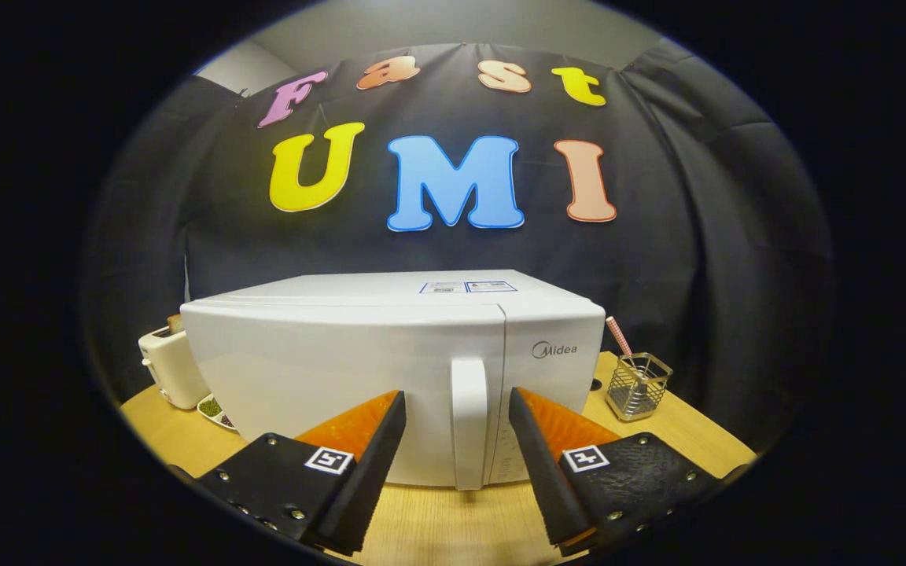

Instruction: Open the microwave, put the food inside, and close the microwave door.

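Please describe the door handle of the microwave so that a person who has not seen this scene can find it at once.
Find the white microwave that stands on the wooden table. On its closed door, beside the control panel, a white upright door handle stands out. It lies just ahead of the open gripper, between its fingers, and is the front's only raised bar.

Setting: a staged kitchen corner inside a recording booth. Black cloth (697, 236) was draped as the back wall, with a plain grey wall above it. A light wooden table (453, 527) carried kitchen goods: a white microwave (343, 369), door shut; a white toaster (170, 365); a small dish (213, 410) beside it; a wire holder (638, 387) with a straw.
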Available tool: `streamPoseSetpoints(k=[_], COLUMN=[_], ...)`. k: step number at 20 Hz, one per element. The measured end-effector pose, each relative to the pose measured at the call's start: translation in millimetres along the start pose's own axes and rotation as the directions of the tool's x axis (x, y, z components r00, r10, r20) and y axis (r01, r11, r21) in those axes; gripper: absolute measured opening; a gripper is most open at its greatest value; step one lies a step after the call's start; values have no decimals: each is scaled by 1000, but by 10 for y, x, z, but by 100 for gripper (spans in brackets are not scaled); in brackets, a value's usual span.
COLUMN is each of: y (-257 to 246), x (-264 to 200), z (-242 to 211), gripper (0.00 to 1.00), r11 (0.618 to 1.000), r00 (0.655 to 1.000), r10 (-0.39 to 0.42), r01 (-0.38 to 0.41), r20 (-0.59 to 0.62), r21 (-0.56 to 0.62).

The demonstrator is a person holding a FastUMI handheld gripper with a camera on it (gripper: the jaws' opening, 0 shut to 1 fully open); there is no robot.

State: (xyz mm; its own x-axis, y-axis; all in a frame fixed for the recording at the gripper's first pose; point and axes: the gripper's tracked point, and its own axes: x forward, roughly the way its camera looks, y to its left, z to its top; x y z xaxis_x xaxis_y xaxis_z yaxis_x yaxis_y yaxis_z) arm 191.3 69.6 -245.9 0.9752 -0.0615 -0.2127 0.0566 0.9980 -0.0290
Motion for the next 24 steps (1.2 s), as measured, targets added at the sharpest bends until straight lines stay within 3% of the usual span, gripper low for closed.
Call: streamPoseSetpoints(k=[1, 4, 5, 7, 10, 11, 12, 13, 16, 19, 24], y=[11, -18, -110, -104, -99, -116, -107, -102, -74, -27, 75], x=[33, 105, 141, 209, 187, 195, 134, 165, 91, -178, -469], z=[-13, -92, -129, -243, -193, -217, -207, -214, -235, -254, -304], gripper=[71, 70, 63, 33, 25, 15, 15, 9, 9, 9, 9], r11=[1000, 999, 999, 998, 996, 996, 995, 996, 997, 999, 1000], r00=[1000, 1000, 999, 998, 998, 996, 996, 996, 997, 999, 1000], r10=[7, 6, -38, -16, -41, -57, -74, -76, -45, -47, -18], r01=[-7, -6, 38, 20, 45, 61, 77, 78, 49, 47, 18], r20=[1, -23, -35, -68, -52, -62, -55, -54, -63, -4, 5], r21=[7, 32, 22, 53, 82, 60, 56, 46, 61, -23, 10])
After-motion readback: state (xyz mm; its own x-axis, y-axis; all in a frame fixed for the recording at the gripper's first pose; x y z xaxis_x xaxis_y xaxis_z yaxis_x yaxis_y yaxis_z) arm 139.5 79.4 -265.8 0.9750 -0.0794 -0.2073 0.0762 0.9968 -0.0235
